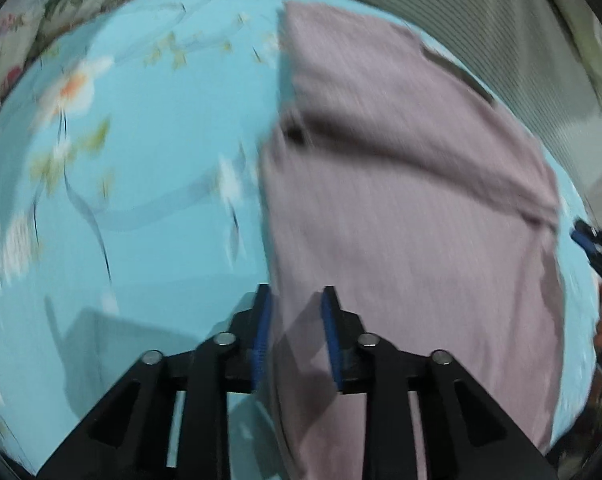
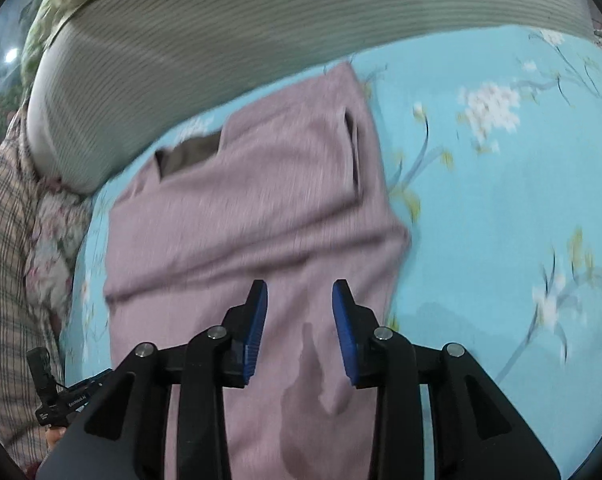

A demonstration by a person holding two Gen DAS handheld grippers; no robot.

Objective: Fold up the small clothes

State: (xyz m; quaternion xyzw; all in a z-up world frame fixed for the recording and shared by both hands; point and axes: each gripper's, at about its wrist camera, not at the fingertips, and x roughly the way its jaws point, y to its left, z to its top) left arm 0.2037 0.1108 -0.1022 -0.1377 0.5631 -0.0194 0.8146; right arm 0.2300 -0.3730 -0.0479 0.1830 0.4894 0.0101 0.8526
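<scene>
A mauve ribbed garment [image 1: 401, 200] lies folded flat on a light blue floral bedsheet [image 1: 141, 200], with a darker inner patch showing at its far edge. My left gripper [image 1: 297, 294] hovers open over the garment's near left edge, and no cloth is between its blue pads. In the right wrist view the same garment [image 2: 253, 208] fills the middle, and my right gripper [image 2: 300, 286] stands open above its near part, casting a shadow on the cloth. Each gripper also shows at the edge of the other view: the right gripper [image 1: 597, 240] and the left gripper [image 2: 57, 396].
A grey-green striped bolster [image 2: 221, 40] runs along the far side of the bed, close to the garment's far edge. A floral pillow [image 1: 41, 12] lies at the far left. Checked fabric [image 2: 1, 260] sits beside the bed. Bare sheet [image 2: 501, 220] stretches to the garment's right.
</scene>
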